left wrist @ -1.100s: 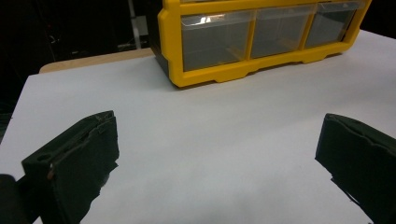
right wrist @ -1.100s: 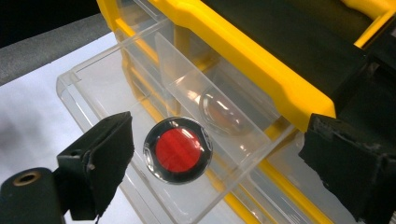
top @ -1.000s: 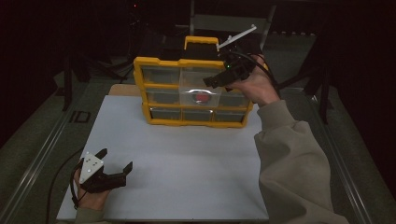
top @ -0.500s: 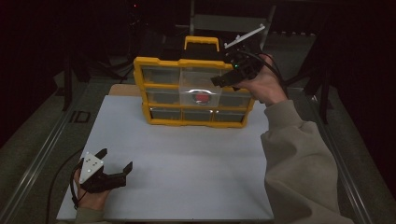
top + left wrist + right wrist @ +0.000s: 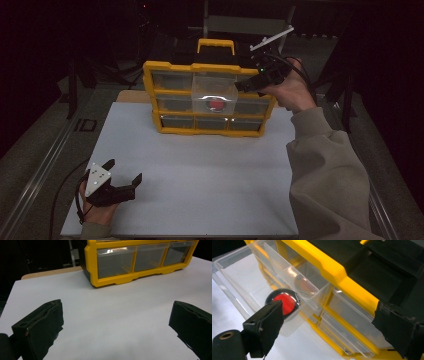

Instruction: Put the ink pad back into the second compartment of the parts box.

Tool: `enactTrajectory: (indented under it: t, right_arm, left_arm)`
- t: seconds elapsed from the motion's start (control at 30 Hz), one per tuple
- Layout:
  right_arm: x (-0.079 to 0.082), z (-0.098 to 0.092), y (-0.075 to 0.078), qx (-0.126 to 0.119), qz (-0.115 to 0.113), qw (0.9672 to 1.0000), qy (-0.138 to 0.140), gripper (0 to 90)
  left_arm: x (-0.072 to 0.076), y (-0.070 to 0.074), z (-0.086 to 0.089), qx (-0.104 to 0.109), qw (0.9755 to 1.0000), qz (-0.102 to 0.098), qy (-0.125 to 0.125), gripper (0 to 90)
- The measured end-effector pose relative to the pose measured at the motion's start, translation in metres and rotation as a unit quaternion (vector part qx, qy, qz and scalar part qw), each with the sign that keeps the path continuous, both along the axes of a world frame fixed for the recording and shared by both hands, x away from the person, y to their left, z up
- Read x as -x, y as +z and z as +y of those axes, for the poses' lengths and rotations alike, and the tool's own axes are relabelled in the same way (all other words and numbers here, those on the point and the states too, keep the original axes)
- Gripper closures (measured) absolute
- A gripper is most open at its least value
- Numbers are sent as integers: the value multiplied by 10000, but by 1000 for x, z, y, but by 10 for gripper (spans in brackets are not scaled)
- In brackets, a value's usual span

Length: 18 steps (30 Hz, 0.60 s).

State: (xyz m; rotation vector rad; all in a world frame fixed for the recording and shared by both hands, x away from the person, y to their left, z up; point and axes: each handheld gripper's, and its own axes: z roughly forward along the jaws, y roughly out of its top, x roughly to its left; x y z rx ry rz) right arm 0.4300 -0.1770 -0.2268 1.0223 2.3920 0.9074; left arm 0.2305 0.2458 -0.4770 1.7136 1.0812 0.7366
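High view: right gripper [image 5: 246,85] has lifted back off the pulled-out drawer [image 5: 215,95], red disc [image 5: 216,104] inside; left gripper [image 5: 122,172] unmoved, jaws spread. Right gripper view: jaws wide apart, empty, above the disc [image 5: 284,303].

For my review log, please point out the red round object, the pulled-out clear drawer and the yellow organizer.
red round object [image 5: 284,303], right gripper view, on its red centre.
clear drawer [image 5: 237,277], right gripper view, on its bare floor.
yellow organizer [image 5: 172,66], high view, on its top yellow edge.
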Motion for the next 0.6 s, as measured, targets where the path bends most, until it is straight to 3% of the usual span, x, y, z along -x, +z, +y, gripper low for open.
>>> enactTrajectory:
  t: [0.6]
  right_arm:
    - [0, -20, -13, 127, 130, 9998, -60, 91]
  left_arm:
    - [0, 0, 1, 16, 10000, -7, 5, 0]
